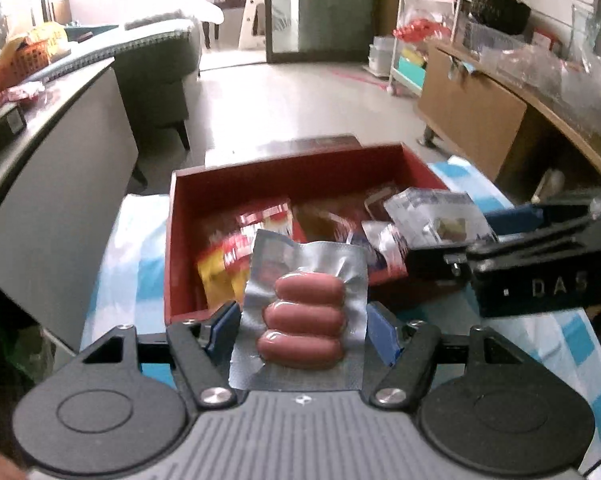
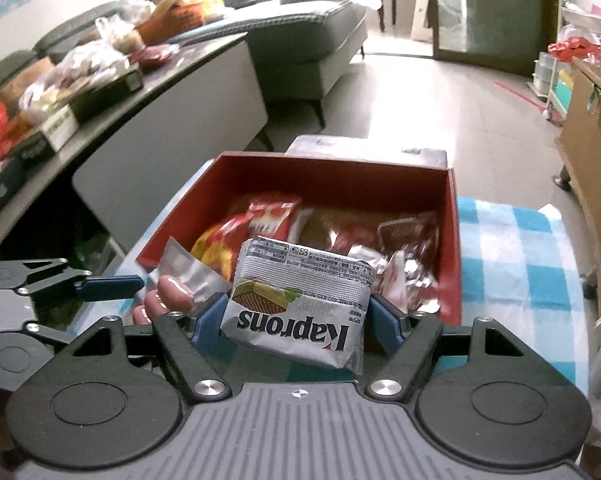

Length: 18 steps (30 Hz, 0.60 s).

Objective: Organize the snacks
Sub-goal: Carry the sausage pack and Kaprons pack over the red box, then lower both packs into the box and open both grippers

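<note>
The left claw is clamped on a silver vacuum-sealed foil pack of three pink sausages, its blue pads pressing both edges — the pack hangs just above the near wall of the open red cardboard box. The right claw grips a silver "Kaprons" wafer packet between its blue pads, over the box's near edge. Red, yellow and silver snack packets fill the box, which sits on a bench under a blue-and-white checked cloth.
</note>
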Each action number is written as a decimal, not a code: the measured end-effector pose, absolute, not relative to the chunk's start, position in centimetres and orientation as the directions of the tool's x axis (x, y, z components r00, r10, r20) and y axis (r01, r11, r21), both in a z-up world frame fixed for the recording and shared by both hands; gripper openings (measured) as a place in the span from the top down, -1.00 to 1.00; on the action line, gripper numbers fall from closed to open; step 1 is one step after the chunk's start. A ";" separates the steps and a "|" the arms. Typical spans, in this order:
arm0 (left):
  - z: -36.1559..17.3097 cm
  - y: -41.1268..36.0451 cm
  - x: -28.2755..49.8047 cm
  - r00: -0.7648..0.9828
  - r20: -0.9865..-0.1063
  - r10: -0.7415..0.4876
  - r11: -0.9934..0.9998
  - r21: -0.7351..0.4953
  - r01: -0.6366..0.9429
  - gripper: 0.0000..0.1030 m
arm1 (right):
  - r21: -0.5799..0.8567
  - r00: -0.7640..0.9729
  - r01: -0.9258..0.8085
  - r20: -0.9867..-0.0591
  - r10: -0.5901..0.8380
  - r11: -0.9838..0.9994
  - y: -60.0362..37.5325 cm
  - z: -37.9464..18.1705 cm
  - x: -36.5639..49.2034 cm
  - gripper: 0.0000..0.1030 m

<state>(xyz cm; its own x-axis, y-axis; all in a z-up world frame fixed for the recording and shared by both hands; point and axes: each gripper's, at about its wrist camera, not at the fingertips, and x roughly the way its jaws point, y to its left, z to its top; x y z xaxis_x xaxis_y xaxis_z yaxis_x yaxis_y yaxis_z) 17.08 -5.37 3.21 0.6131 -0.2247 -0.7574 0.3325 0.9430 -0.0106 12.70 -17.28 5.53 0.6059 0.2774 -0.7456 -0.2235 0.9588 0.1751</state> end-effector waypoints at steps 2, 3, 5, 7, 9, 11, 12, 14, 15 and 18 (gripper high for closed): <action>3.3 -5.6 18.0 0.625 -0.750 -0.218 0.945 -0.002 0.327 -0.22 | 0.180 0.612 -0.212 -0.742 0.274 0.961 -17.5 5.5 13.3 -0.56; 3.4 -5.7 18.4 0.629 -0.747 -0.215 0.946 0.000 0.324 -0.22 | 0.181 0.614 -0.206 -0.741 0.271 0.962 -17.6 5.5 13.6 -0.56; 3.4 -5.9 19.2 0.631 -0.746 -0.212 0.947 0.003 0.322 -0.22 | 0.187 0.622 -0.194 -0.736 0.268 0.963 -17.8 5.4 14.1 -0.56; 3.2 -6.0 19.8 0.635 -0.744 -0.208 0.949 0.004 0.316 -0.22 | 0.188 0.628 -0.184 -0.733 0.262 0.965 -18.1 5.4 14.7 -0.56; 3.2 -6.3 20.4 0.637 -0.743 -0.204 0.949 0.009 0.314 -0.22 | 0.189 0.634 -0.174 -0.730 0.257 0.966 -18.3 5.3 15.2 -0.56; 3.1 -6.5 20.9 0.647 -0.738 -0.191 0.951 0.023 0.307 -0.22 | 0.194 0.637 -0.160 -0.729 0.252 0.968 -18.6 5.1 15.9 -0.56; 3.0 -6.7 21.2 0.650 -0.737 -0.187 0.951 0.029 0.307 -0.22 | 0.195 0.639 -0.154 -0.728 0.248 0.969 -18.9 4.9 16.1 -0.56; 2.8 -6.9 21.8 0.653 -0.736 -0.180 0.953 0.034 0.302 -0.22 | 0.199 0.638 -0.142 -0.730 0.243 0.970 -19.2 4.6 16.9 -0.56; 2.7 -7.0 22.1 0.653 -0.737 -0.177 0.954 0.036 0.299 -0.22 | 0.197 0.639 -0.136 -0.732 0.238 0.971 -19.3 4.5 17.2 -0.56; 2.1 -7.2 23.1 0.656 -0.738 -0.159 0.958 0.045 0.284 -0.22 | 0.195 0.638 -0.118 -0.736 0.225 0.974 -19.6 3.9 18.1 -0.58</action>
